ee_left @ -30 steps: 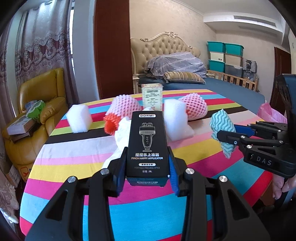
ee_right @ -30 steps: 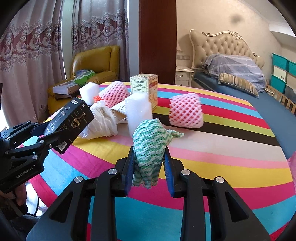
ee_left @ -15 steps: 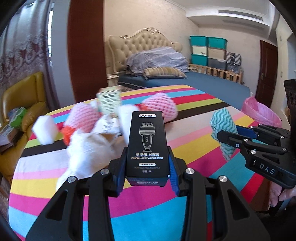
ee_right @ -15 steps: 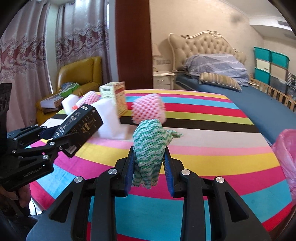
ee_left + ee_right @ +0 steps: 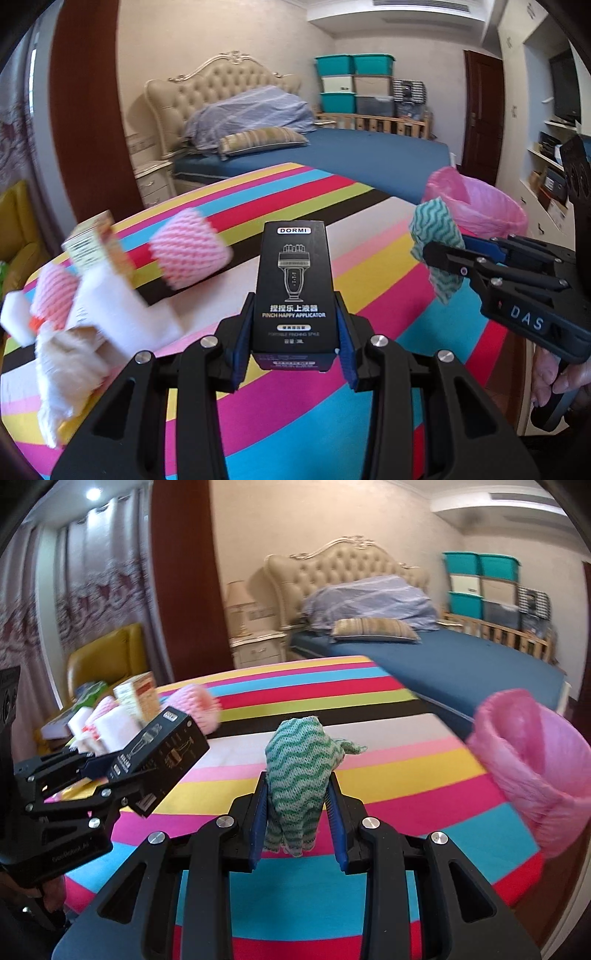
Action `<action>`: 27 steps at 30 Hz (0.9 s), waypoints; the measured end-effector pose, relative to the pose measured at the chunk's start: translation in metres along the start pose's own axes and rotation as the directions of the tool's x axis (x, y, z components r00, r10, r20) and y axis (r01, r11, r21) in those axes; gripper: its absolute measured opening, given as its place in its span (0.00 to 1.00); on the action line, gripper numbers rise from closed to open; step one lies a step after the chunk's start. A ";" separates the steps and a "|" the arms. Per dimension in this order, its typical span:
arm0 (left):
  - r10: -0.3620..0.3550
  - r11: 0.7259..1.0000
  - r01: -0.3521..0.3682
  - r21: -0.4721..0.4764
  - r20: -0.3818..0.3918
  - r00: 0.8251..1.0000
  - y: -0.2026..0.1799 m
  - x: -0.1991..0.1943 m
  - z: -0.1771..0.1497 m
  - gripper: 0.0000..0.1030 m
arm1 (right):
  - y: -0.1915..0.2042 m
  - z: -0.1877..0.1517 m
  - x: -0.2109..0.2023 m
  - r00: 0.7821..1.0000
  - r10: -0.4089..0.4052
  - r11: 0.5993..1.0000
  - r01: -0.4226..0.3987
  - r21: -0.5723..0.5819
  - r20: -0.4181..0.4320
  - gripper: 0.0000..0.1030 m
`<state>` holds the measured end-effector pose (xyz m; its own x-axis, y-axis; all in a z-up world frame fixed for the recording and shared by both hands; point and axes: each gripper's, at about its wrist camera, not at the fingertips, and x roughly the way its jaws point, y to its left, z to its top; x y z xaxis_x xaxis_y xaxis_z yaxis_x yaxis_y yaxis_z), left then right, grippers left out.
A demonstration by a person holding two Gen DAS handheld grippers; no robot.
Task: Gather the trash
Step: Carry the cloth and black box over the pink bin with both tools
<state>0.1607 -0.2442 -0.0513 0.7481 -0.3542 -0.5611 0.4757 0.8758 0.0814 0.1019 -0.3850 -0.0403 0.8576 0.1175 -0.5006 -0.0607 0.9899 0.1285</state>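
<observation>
Above striped table (image 5: 369,280): left hand-held gripper (image 5: 293,332) clamps black cardboard box (image 5: 293,288); right hand-held gripper (image 5: 297,808) clamps green wavy cloth (image 5: 299,771). Risk: cloth snags, missing pink-lined bin (image 5: 532,753) (far right).

Blue bed (image 5: 354,155) beside teal storage bins (image 5: 354,64).

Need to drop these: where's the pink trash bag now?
Pink trash bag sits off the striped table's far right edge, ahead-right of the right gripper.

The room is brightly and evenly lit by daylight. Straight lines are bent by fisheye distortion, and corners are darkened. Table clutter (image 5: 92,295) at the left is smeared by motion blur.
</observation>
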 end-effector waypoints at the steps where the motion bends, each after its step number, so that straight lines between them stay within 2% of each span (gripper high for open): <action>1: -0.011 1.000 0.011 0.003 0.001 1.000 -0.006 0.004 0.003 0.37 | -0.009 0.000 -0.002 1.000 -0.014 1.000 0.014 0.014 0.005 0.29; 9: -0.096 0.995 0.096 0.025 -0.005 0.995 -0.050 0.036 0.028 0.37 | -0.064 -0.001 -0.016 0.993 -0.117 0.989 0.115 0.091 0.025 0.29; 17: -0.189 0.979 0.190 0.073 -0.016 0.982 -0.104 0.068 0.055 0.37 | -0.127 -0.002 -0.036 0.976 -0.213 0.966 0.203 0.159 0.046 0.29; 22: -0.260 0.958 0.261 0.122 -0.029 0.965 -0.144 0.088 0.078 0.37 | -0.172 -0.001 -0.046 0.956 -0.288 0.939 0.272 0.210 0.048 0.29; 27: -0.319 0.937 0.325 0.127 -0.065 0.945 -0.181 0.117 0.106 0.37 | -0.211 0.006 -0.049 0.948 -0.317 0.924 0.298 0.241 0.041 0.29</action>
<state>0.2112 -0.4789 -0.0447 0.5252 -0.5929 -0.6104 0.7479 0.6638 -0.0013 0.0758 -0.5997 -0.0381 0.8528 -0.2054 -0.4802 0.3228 0.9301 0.1754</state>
